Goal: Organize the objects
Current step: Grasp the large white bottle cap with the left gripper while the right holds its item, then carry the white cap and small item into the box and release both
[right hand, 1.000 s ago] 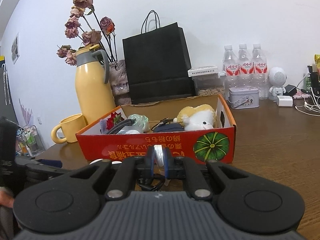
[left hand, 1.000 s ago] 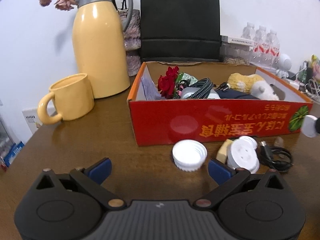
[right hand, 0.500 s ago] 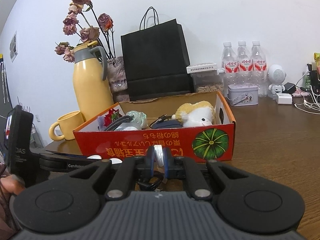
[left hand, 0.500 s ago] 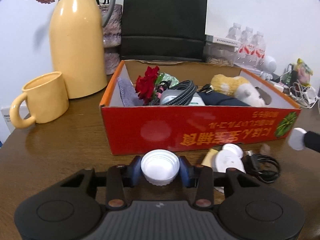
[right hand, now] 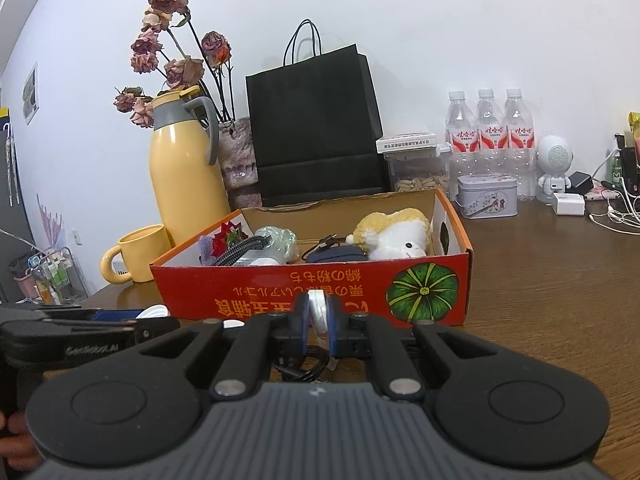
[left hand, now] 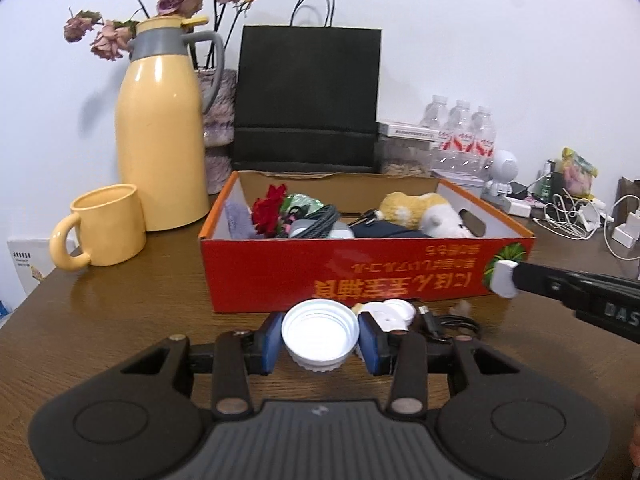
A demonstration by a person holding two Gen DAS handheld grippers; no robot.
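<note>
1. Left wrist view: the left tongs point(left hand: 320, 340) pinch a round white plastic screw cap point(left hand: 319, 334) between their blue pads, its open, ribbed inside facing up and its threaded rim showing at the front.
2. That cap sits low over the brown wooden surface point(left hand: 120, 320), just in front of the red cardboard box point(left hand: 360, 276) printed with upside-down yellow characters and a green pumpkin.
3. Beside the cap, on the surface against the box's front wall, lie two smaller white round lids point(left hand: 390, 314) and a coiled black cable point(left hand: 448, 326).
4. Right wrist view: the right tongs point(right hand: 319, 318) are pressed together on a thin white disc point(right hand: 318, 312) held on edge, close to the box's front wall.
5. Inside the box rest a red artificial rose point(left hand: 270, 210), a grey braided cable point(left hand: 320, 222), a dark blue pouch point(left hand: 384, 230) and a yellow-and-white plush toy point(left hand: 424, 210).
6. Left of the box stand a yellow ceramic mug point(left hand: 106, 230) and a tall yellow thermos jug with a grey collar point(left hand: 162, 132); a black paper carrier bag point(left hand: 308, 100) stands behind.
</note>
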